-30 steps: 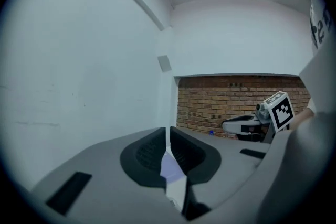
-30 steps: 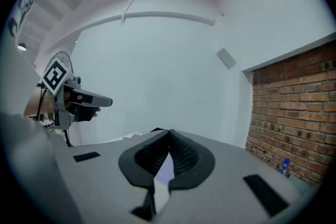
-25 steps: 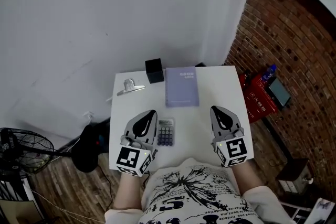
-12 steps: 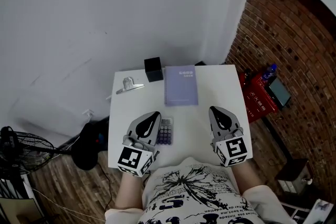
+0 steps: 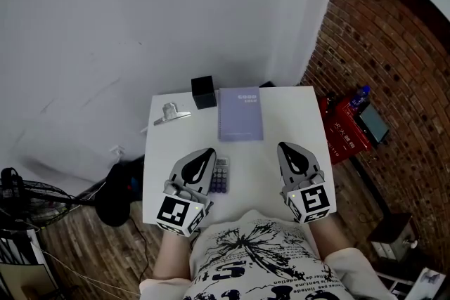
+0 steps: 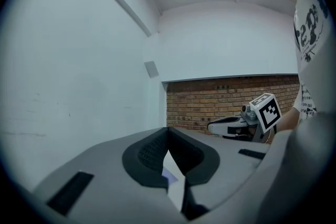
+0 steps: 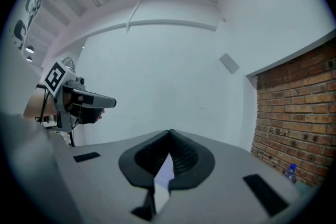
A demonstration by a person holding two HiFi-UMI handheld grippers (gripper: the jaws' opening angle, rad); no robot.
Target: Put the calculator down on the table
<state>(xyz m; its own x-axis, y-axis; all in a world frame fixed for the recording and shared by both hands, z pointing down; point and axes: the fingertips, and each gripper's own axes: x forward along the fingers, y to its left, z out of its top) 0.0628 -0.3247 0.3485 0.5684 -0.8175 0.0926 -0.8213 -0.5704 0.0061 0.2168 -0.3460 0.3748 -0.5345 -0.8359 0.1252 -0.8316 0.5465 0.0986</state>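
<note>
The calculator (image 5: 221, 175), grey with dark keys, lies flat on the white table (image 5: 271, 154) in the head view. My left gripper (image 5: 207, 152) hovers just beside it and covers its left edge. Its jaws are shut with nothing between them, as the left gripper view shows (image 6: 168, 131). My right gripper (image 5: 284, 147) hangs over the table's right side, well apart from the calculator. It is also shut and holds nothing (image 7: 169, 134). Each gripper shows at the side of the other's view, the right gripper (image 6: 231, 126) and the left gripper (image 7: 97, 102).
A purple notebook (image 5: 240, 114) lies at the table's back middle, with a black box (image 5: 203, 92) and a metal clip (image 5: 171, 113) to its left. On the floor are a red crate (image 5: 344, 131) by the brick wall and a fan (image 5: 28, 197) at the left.
My left gripper has shifted a little to the right and now overlaps the calculator's left edge. The right gripper has kept still, and the calculator has not moved.
</note>
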